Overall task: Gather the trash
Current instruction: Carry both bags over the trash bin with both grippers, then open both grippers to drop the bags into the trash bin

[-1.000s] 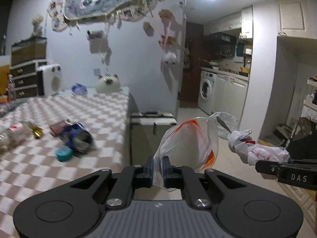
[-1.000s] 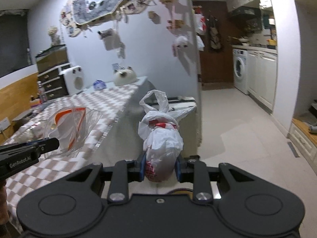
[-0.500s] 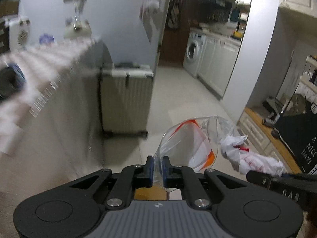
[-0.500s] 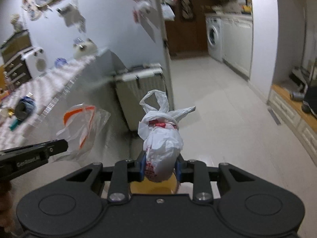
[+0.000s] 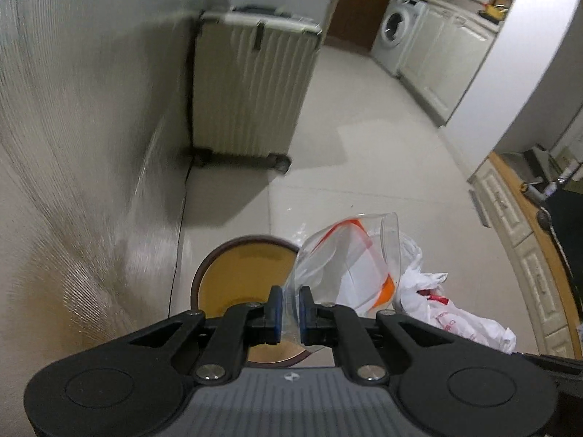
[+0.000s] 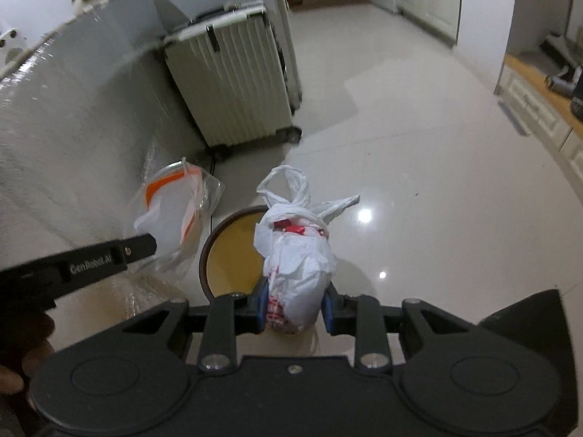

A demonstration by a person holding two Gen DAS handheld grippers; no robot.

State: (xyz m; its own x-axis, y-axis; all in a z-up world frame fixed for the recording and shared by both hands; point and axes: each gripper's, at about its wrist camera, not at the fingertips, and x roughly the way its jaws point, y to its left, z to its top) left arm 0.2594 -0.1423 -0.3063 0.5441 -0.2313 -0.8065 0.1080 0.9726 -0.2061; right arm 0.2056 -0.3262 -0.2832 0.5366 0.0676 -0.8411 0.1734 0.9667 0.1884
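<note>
Left wrist view: left tongs [image 5: 289, 306] pinch the clear orange-striped bag [image 5: 349, 258], bin [image 5: 240, 266] mouth below at 11 o'clock; right wrist view: right tongs [image 6: 293, 309] clamp the knotted white bag [image 6: 297, 258], long axis toward 12, bin [image 6: 229, 255] at 10 o'clock.

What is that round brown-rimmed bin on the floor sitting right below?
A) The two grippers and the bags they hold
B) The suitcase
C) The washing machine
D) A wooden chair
A: the round bin lies on the floor just under the left gripper, shut on the clear bag, and the right gripper, shut on the white knotted bag; the suitcase stands farther off.
</note>
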